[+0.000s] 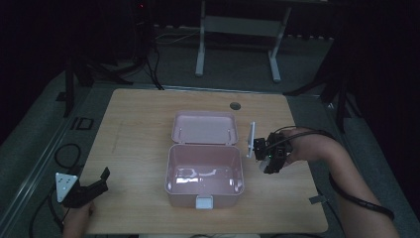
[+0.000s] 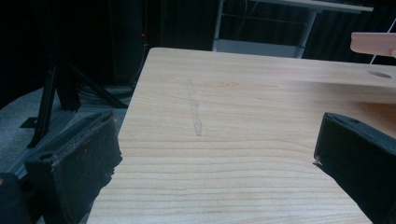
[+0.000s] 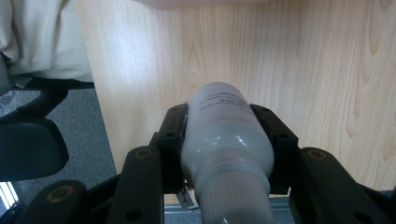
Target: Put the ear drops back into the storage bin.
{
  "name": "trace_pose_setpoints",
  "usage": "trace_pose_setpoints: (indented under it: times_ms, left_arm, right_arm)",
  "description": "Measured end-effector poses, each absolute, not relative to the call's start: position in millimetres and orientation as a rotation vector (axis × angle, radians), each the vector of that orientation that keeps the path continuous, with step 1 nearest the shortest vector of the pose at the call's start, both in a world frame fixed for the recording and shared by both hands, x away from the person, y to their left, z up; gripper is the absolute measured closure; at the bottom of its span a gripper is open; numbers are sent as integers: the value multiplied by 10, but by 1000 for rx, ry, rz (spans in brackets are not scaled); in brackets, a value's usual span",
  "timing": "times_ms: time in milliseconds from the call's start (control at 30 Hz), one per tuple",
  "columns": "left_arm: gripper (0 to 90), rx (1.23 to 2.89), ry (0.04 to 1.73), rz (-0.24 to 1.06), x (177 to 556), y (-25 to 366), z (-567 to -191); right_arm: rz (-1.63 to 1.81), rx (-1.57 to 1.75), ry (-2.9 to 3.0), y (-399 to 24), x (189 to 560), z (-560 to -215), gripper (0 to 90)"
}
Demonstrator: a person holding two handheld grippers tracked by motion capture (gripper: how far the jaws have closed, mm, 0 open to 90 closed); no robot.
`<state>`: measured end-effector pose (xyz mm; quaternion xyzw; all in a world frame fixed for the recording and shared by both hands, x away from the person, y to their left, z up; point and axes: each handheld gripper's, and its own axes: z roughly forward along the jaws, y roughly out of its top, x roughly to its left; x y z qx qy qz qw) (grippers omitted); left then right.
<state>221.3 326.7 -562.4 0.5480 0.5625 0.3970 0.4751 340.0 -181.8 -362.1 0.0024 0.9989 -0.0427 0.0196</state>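
Note:
My right gripper (image 1: pixel 266 161) hangs above the table just right of an open pink box (image 1: pixel 170 168), whose lid (image 1: pixel 204 128) lies flat behind it. In the right gripper view, the right gripper (image 3: pixel 227 116) is shut on a white plastic bottle (image 3: pixel 224 135). The bottle lies lengthwise between the jaws, its ribbed cap end toward the camera and its printed body pointing down at the wood. My left gripper (image 1: pixel 101 182) rests at the table's near left corner. In the left gripper view, the left gripper (image 2: pixel 215 154) stands open with bare wood between its jaws.
The wooden table (image 1: pixel 138 124) has a round cable hole (image 1: pixel 235 105) behind the box. A corner of the pink lid (image 2: pixel 373 44) shows at the far right. The table's near edge (image 3: pixel 100 116), a light garment (image 3: pixel 42 37) and a dark chair part (image 3: pixel 28 147) lie beside the bottle.

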Motion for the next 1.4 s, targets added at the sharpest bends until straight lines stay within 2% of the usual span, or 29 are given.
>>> trace_pose_setpoints:
  times_ms: [767, 1400]
  left_arm:
    - [5, 1338, 1373, 970, 2209, 3270, -5624]
    - [5, 1340, 1371, 964, 2210, 3273, -5624]
  right_arm:
    - [-123, -154, 3105, -1259, 3356, -3579, 595]
    - [-152, -368, 3110, -797, 3302, -3889, 595]
